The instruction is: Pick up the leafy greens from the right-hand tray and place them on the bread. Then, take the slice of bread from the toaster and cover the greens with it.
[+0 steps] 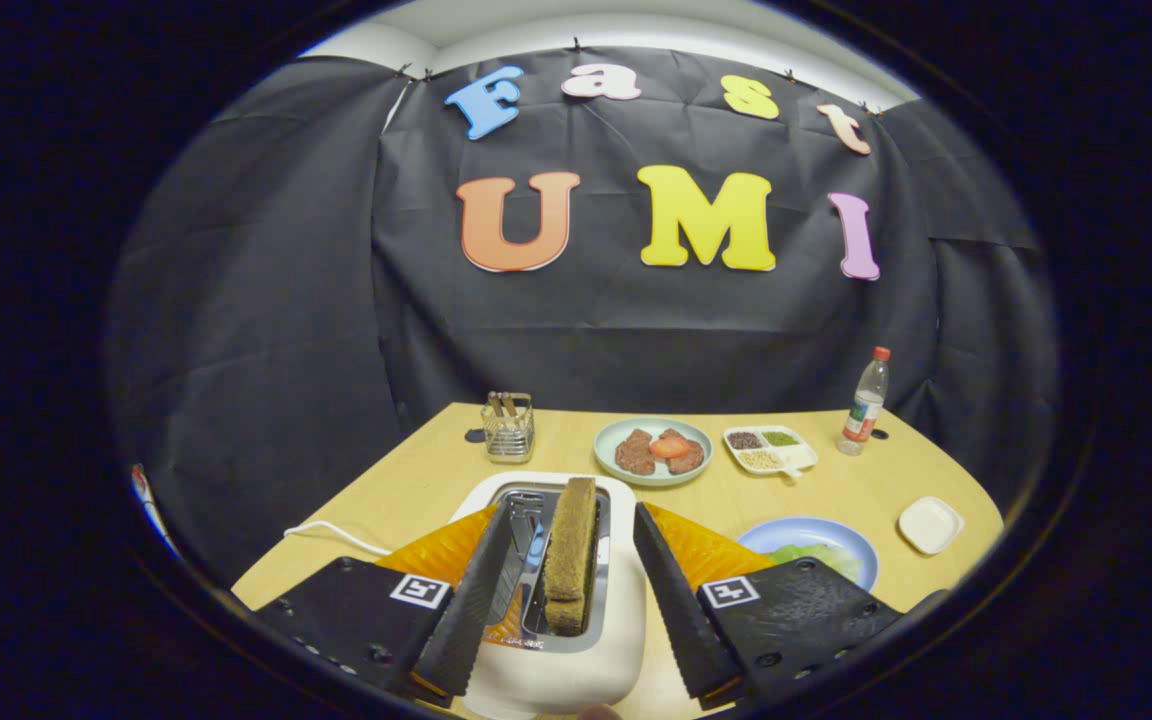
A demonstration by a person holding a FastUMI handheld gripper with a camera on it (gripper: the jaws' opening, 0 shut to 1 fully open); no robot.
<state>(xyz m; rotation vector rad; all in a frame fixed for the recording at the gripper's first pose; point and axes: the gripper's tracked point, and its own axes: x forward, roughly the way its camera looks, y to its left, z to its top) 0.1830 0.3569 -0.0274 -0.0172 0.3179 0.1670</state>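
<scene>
A white toaster (576, 660) stands right under my gripper (576, 530), between the two fingers. A brown slice of bread (570, 555) sticks upright out of its slot. The fingers are spread on either side of the slice, apart from it, with gaps on both sides. To the right, partly behind the right finger, a blue plate (816, 535) holds leafy greens (821, 557). I cannot tell whether bread lies under the greens.
Farther back on the wooden table (436, 480) stand a wire holder with utensils (508, 428), a pale plate with meat patties and a tomato slice (653, 451), a white divided dish of seeds (769, 449), a plastic bottle (865, 402) and a small white dish (930, 524). A white cord (331, 535) runs left.
</scene>
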